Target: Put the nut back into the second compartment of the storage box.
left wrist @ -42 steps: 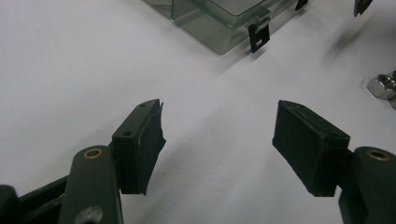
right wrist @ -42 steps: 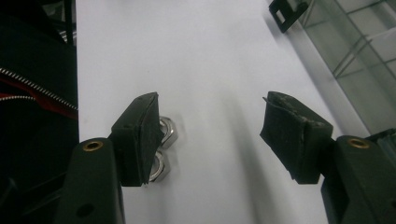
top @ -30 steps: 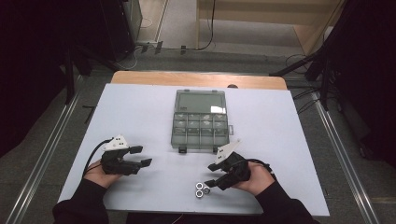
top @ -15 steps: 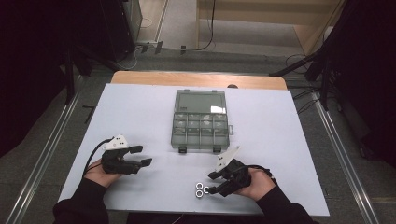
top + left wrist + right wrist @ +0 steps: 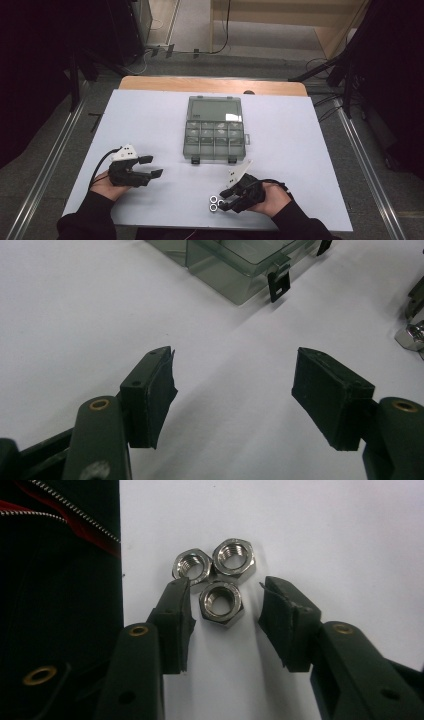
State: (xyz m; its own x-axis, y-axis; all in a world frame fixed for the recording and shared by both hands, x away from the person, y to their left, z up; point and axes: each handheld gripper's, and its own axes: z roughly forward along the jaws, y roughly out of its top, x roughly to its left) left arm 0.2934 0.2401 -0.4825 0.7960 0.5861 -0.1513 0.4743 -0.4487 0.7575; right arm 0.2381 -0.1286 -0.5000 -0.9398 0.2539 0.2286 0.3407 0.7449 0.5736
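Right tool [image 5: 225, 600] sits low over the desk [image 5: 300, 150] near its front edge, its two black jaws half spread and just now closing in, with one steel nut [image 5: 221, 603] between the pads but clear daylight on both sides, so nothing is pinched yet. Largest in the scene is the desk itself, a smooth matt white sheet over a wooden top whose far edge shows as a tan strip. At its middle lies a smoky translucent plastic box [image 5: 215, 129], lid closed, split into small compartments with two dark latches on the near side; what lies inside is too murky to make out, and in the left gripper view only one corner and a latch of it show. Left tool [image 5: 150, 167] rests on the desk well to the left, jaws spread wide on bare surface, its rubbery pads rough and chipped at the edges. Smallest are the three hexagonal nuts [image 5: 215, 580], bright, threaded, clustered and touching one another; the left pad tip overlaps the leftmost one. A dark zipped sleeve covers the right gripper view's left side.
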